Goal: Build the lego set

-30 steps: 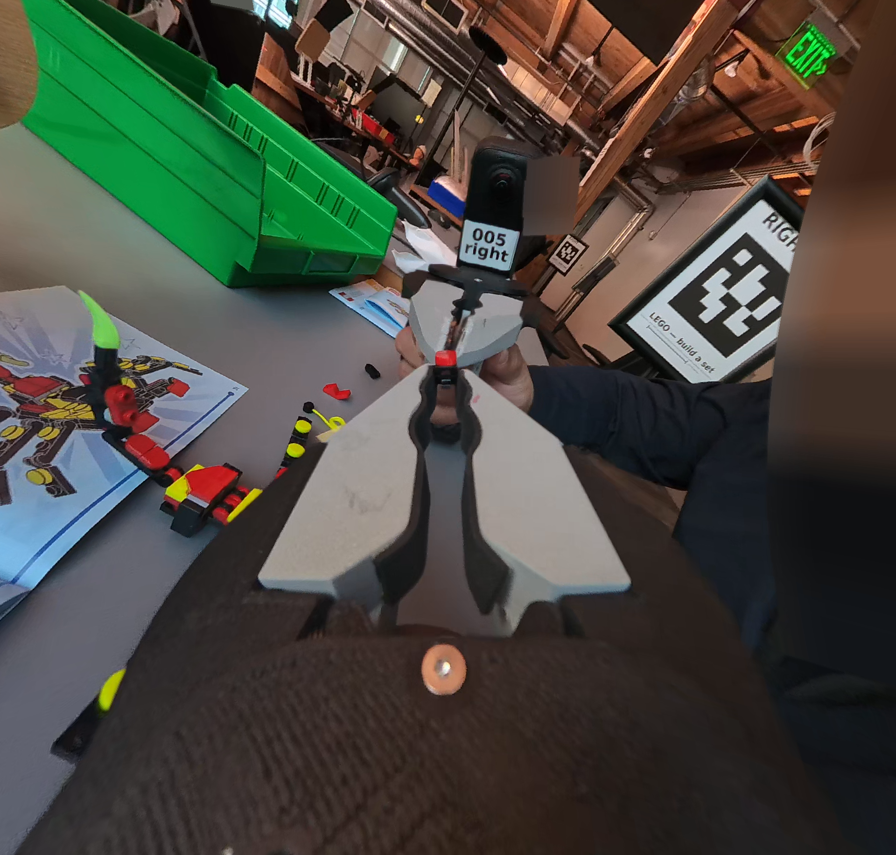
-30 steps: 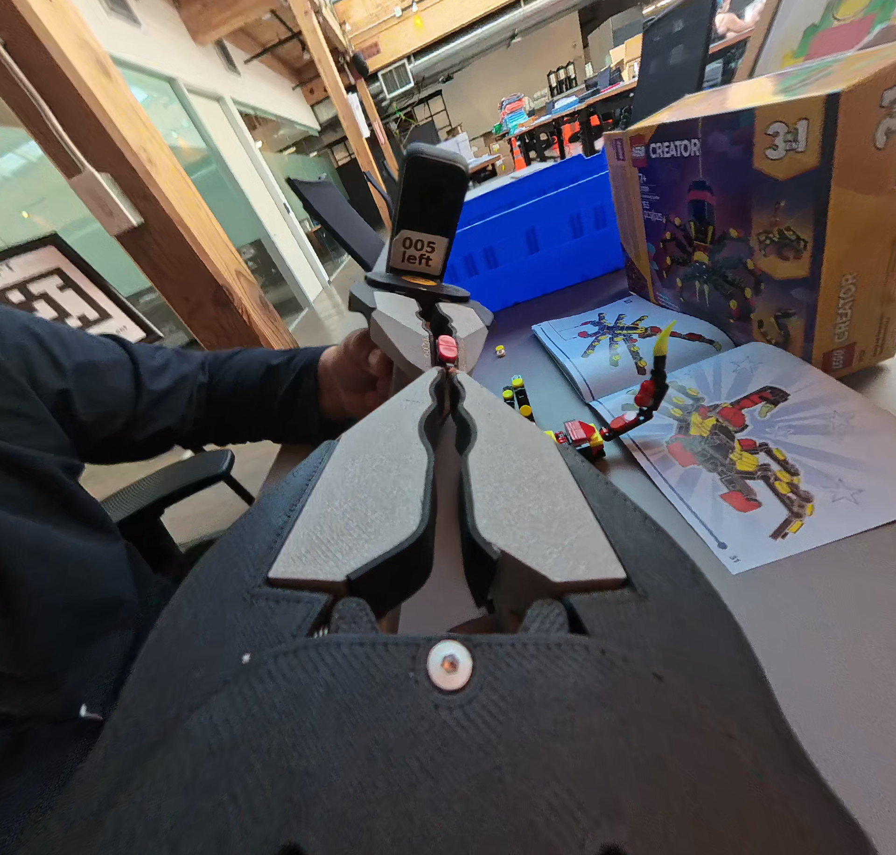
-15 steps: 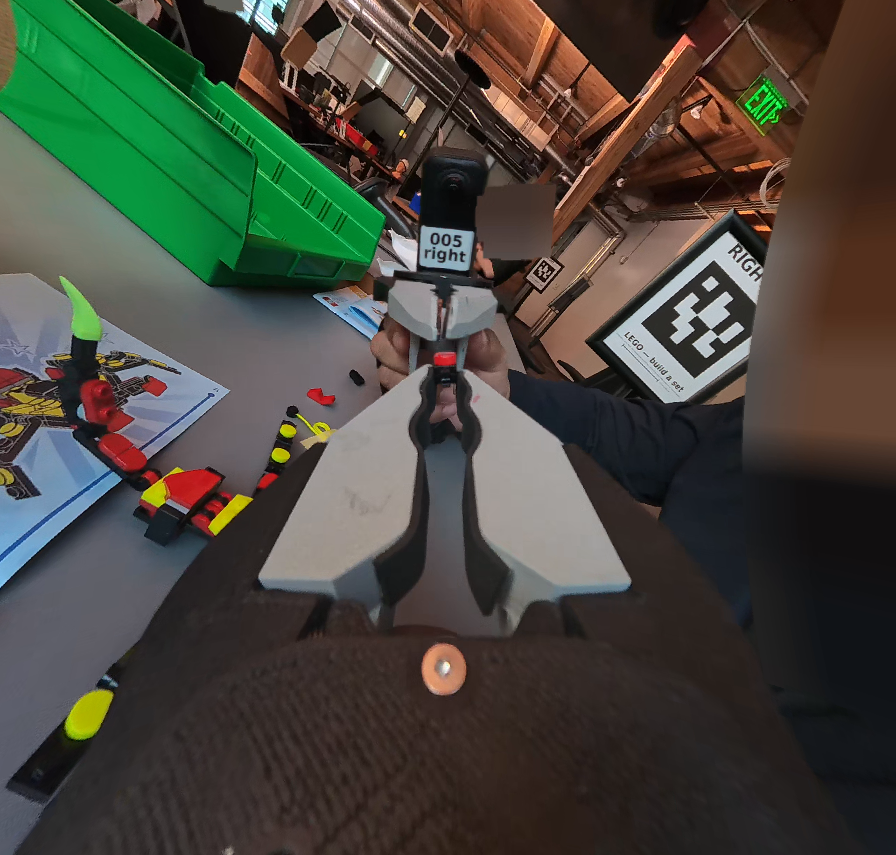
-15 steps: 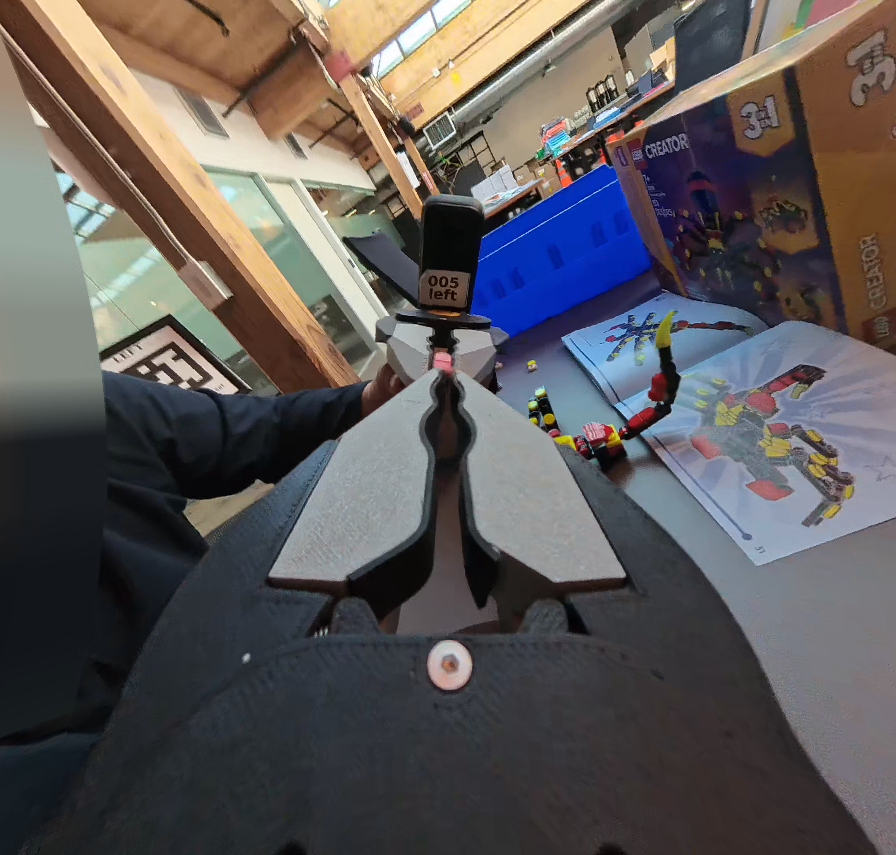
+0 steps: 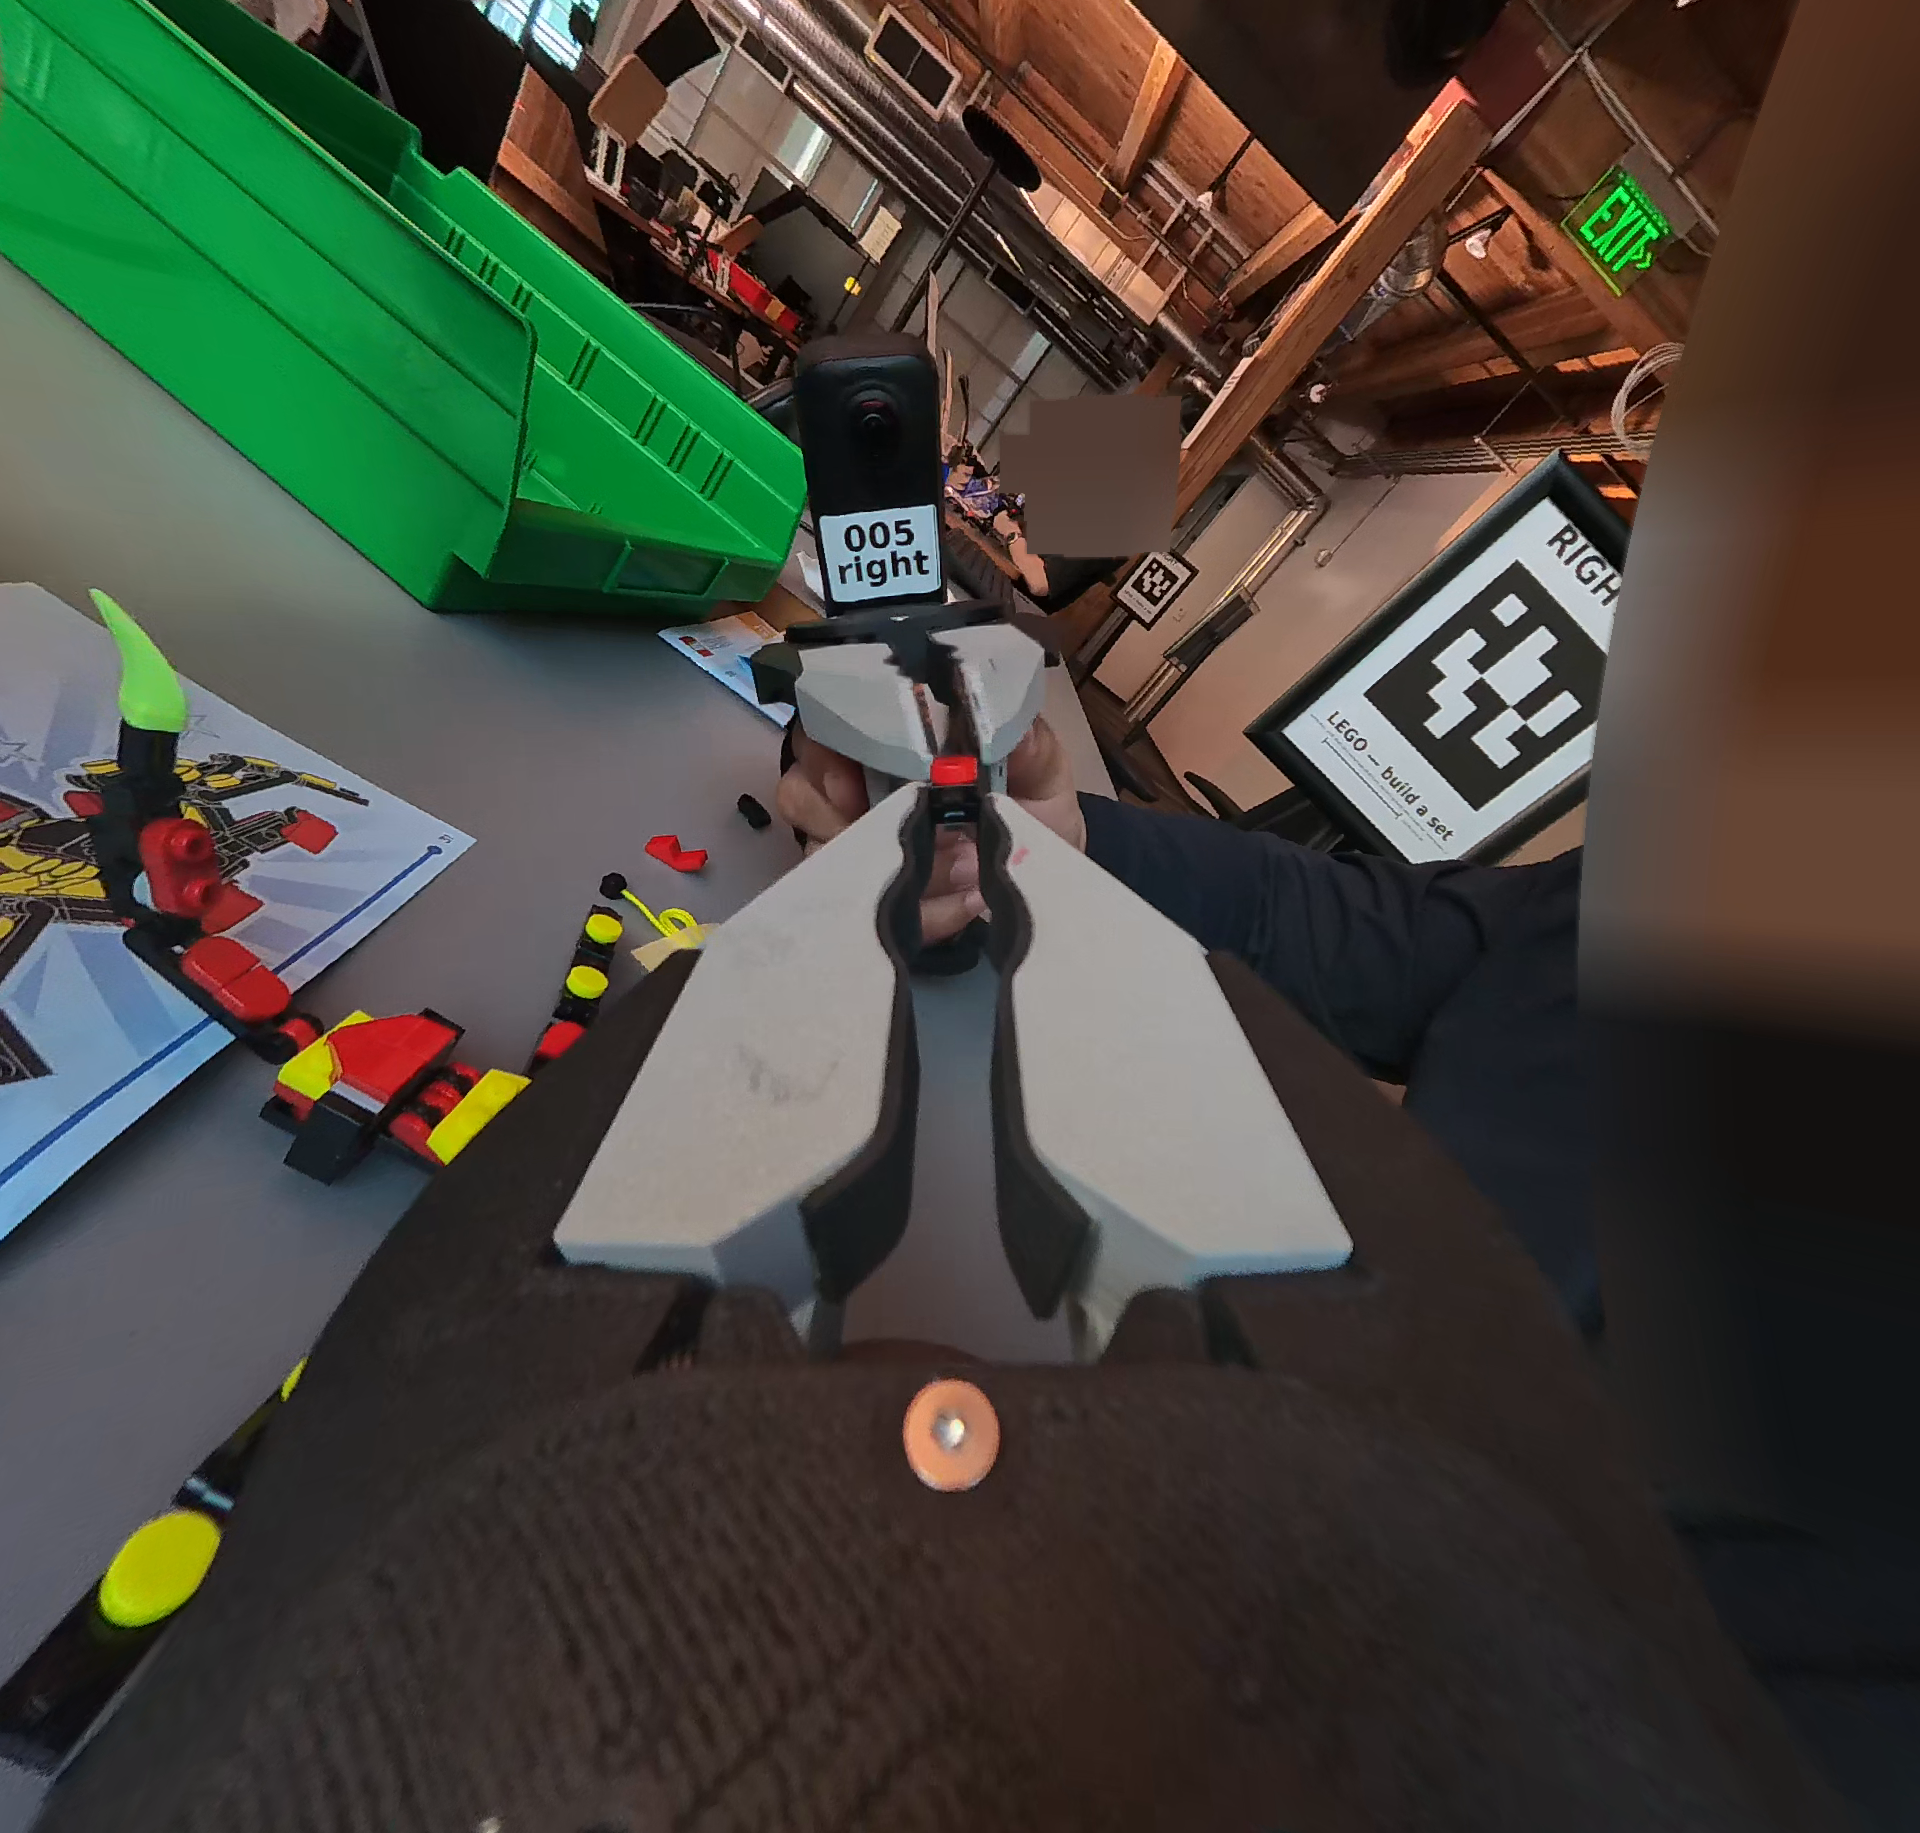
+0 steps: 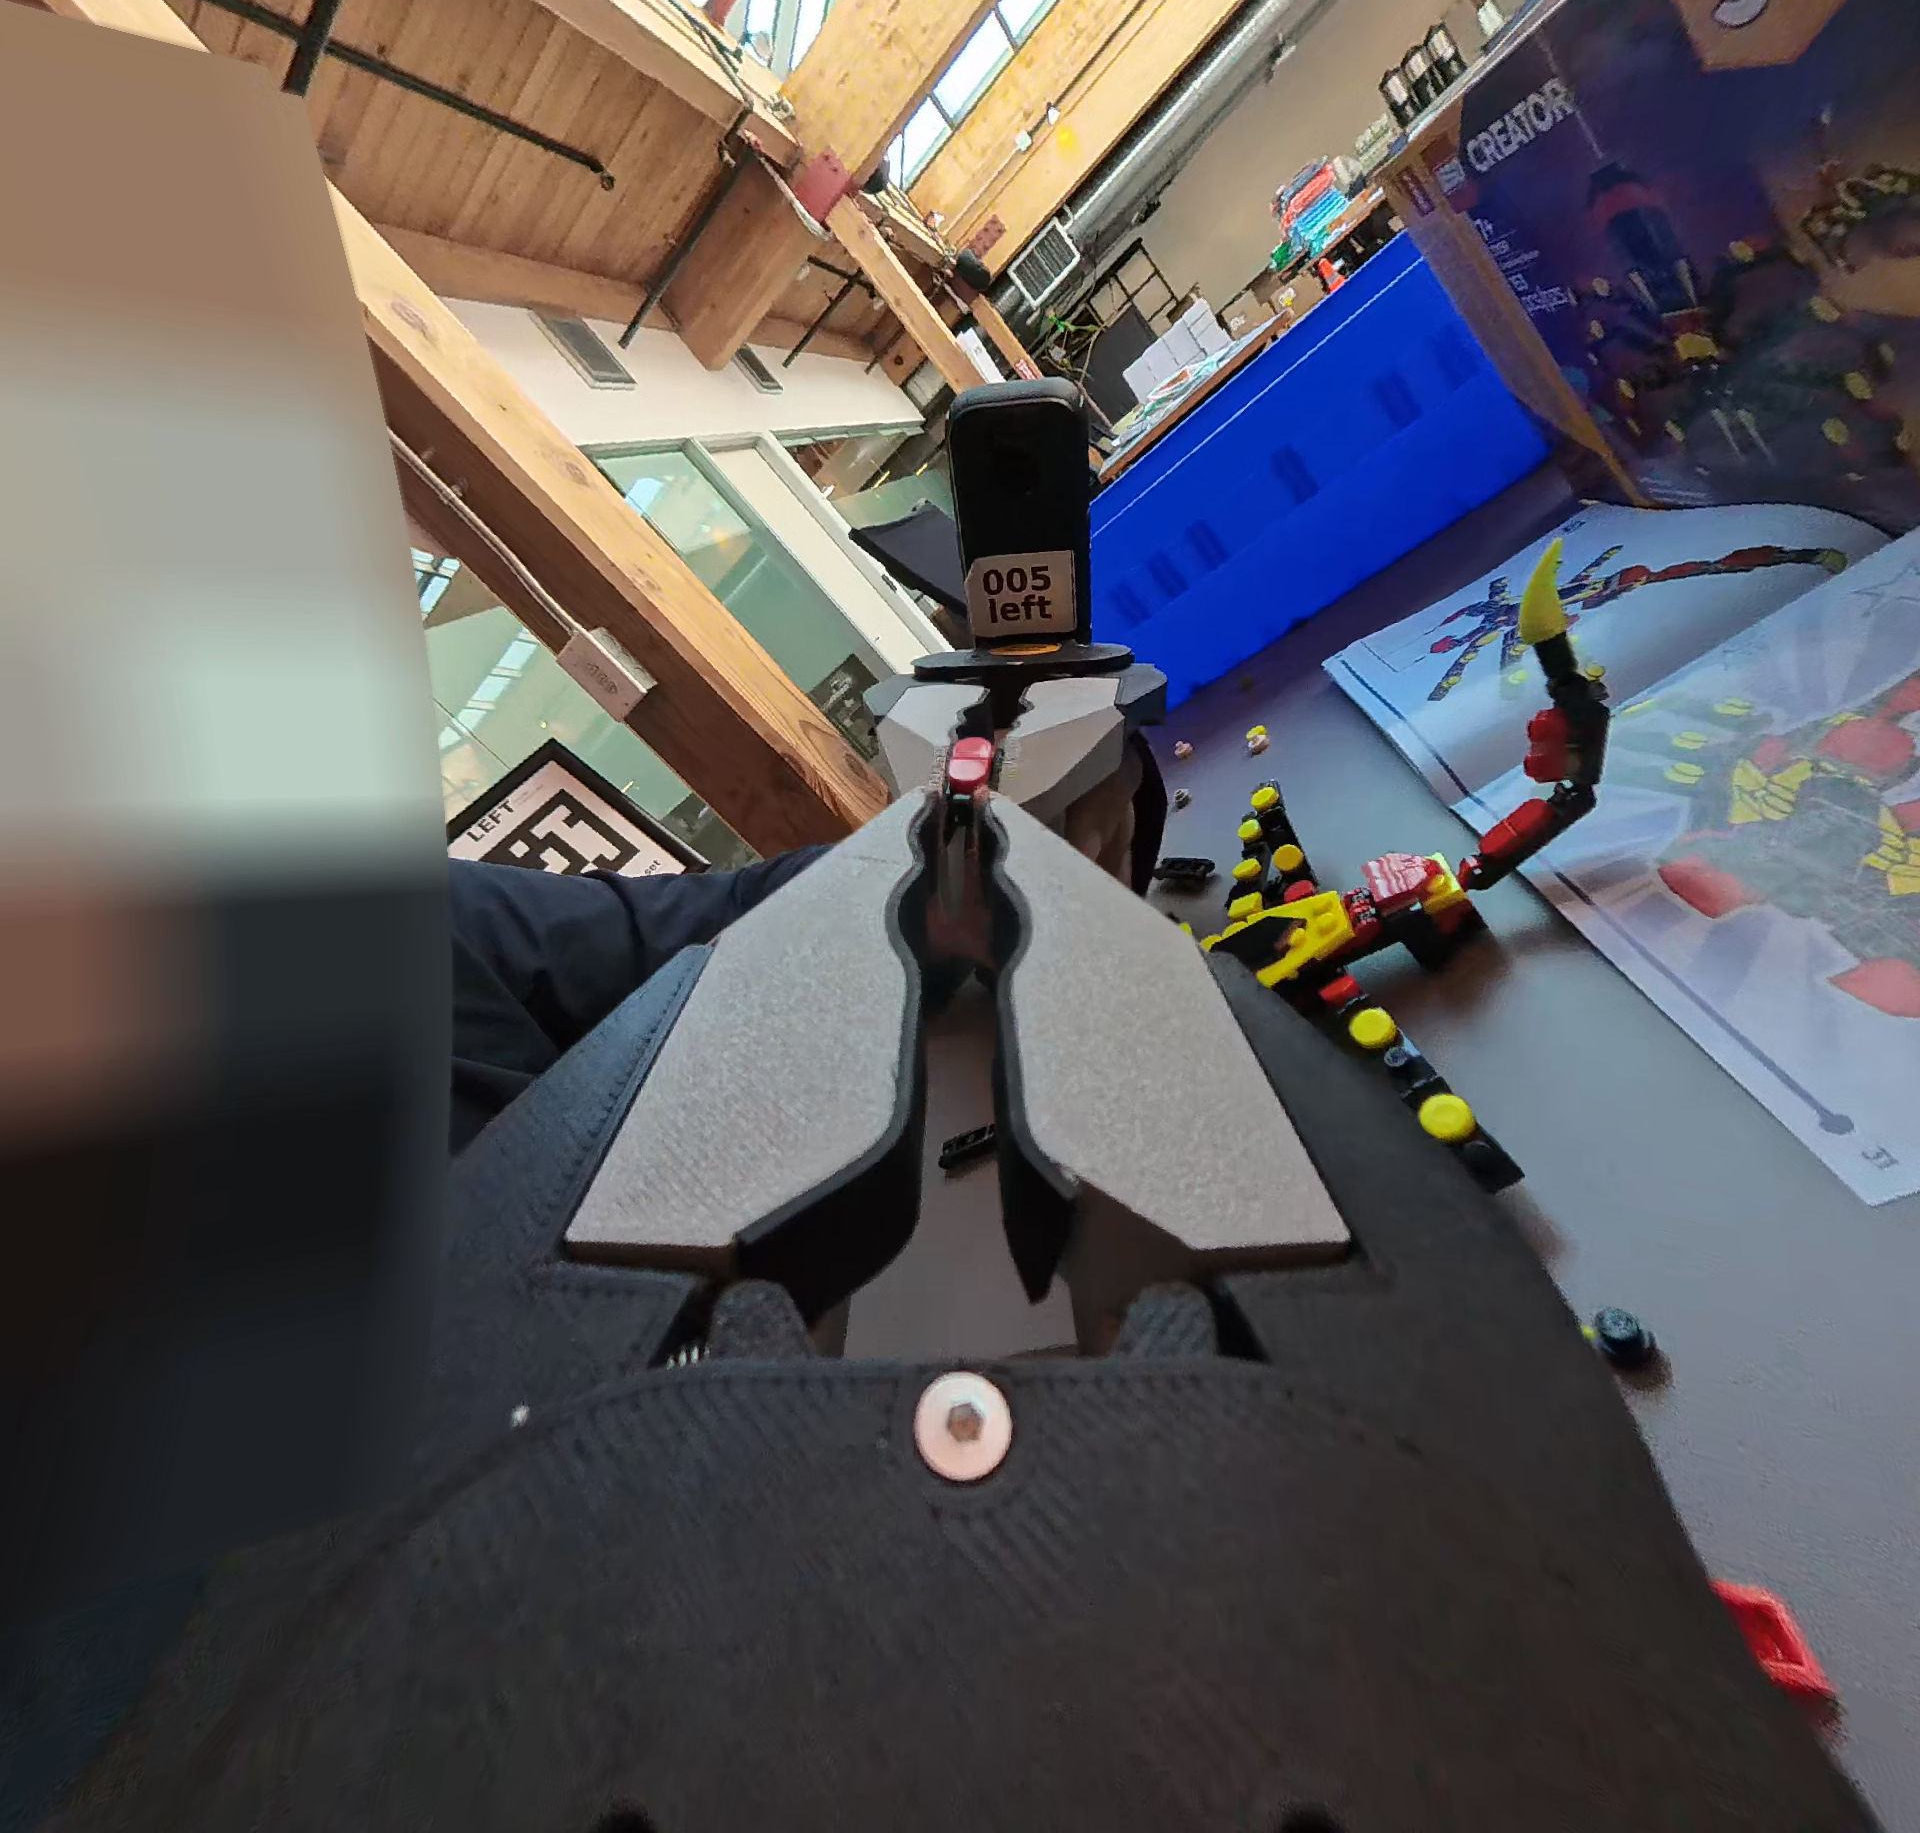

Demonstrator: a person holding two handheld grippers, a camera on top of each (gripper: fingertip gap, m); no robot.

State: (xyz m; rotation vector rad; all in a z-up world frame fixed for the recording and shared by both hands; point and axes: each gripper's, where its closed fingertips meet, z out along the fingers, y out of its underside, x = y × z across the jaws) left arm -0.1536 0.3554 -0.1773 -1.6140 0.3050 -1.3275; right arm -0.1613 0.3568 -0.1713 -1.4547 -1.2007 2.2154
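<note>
My left gripper (image 5: 953, 809) and my right gripper (image 6: 964, 804) meet tip to tip above the grey table (image 5: 520, 744). Both are shut on one small red and black lego piece (image 5: 953, 773), which also shows in the right wrist view (image 6: 968, 767). I cannot tell whether it is one piece or two pressed together. The half-built red, yellow and black model (image 5: 384, 1066) lies on the table to the left of my left gripper, its tail ending in a green stinger (image 5: 145, 661). In the right wrist view the model (image 6: 1351, 910) is to the right.
An open instruction booklet (image 5: 62, 1004) lies under the tail. A black strip with yellow studs (image 5: 587, 962) and a loose red piece (image 5: 675, 853) lie nearby. A green bin (image 5: 312, 308), a blue bin (image 6: 1299, 495) and the set's box (image 6: 1714, 225) stand behind. The tips of both grippers are at nearly the same place. Both grippers' tips are roughly 11 centimetres from the green stinger (image 5: 145, 661).
Both grippers stay shut and tip to tip on the small piece. Both have tilted and shifted slightly; the right wrist view now looks further upward and the model appears closer.
</note>
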